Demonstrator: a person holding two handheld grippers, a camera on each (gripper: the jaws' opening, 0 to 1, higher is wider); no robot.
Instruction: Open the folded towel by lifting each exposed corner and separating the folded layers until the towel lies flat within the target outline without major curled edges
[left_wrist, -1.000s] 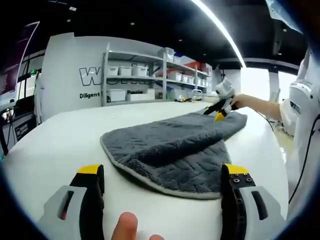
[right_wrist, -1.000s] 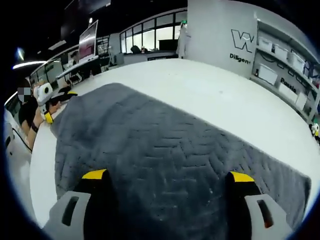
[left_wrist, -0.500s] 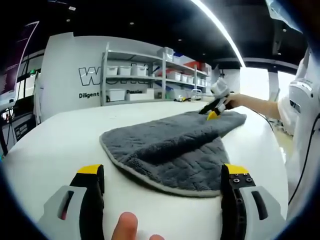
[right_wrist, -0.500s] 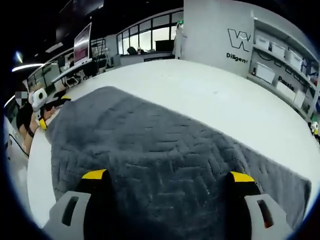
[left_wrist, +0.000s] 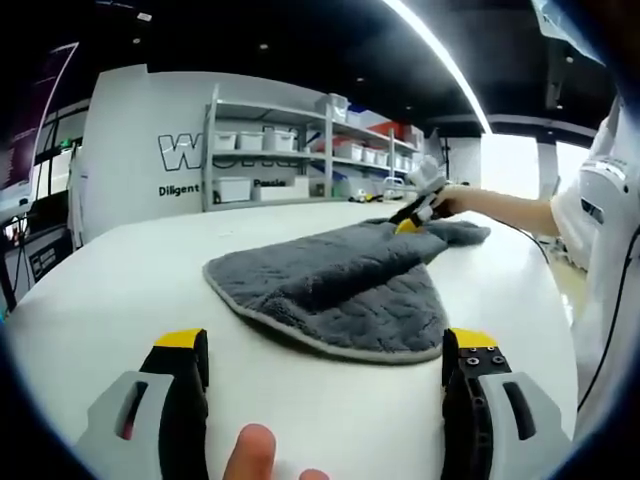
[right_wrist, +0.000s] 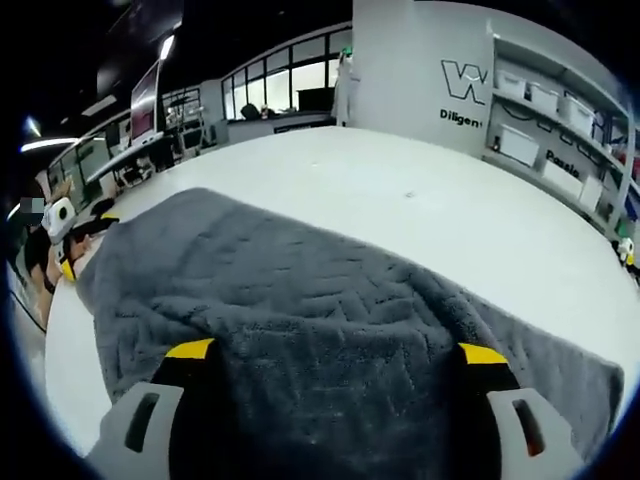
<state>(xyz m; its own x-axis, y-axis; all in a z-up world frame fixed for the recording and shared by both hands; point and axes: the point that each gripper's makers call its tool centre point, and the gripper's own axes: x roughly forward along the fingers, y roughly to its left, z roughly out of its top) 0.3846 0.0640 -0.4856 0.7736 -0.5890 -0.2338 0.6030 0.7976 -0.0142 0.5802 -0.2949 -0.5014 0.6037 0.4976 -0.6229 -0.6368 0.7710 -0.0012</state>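
Nearest in the left gripper view, the left claw (left_wrist: 325, 385) stands released over bare white table (left_wrist: 120, 275) on the near side of the grey towel (left_wrist: 330, 285), touching nothing. The towel lies mid-table with one layer folded over another, so unfolding appears only partly done, and no target outline can be made out. At the towel's far end the right claw (left_wrist: 408, 222) meets the cloth; whether it is clenched on it cannot be told.
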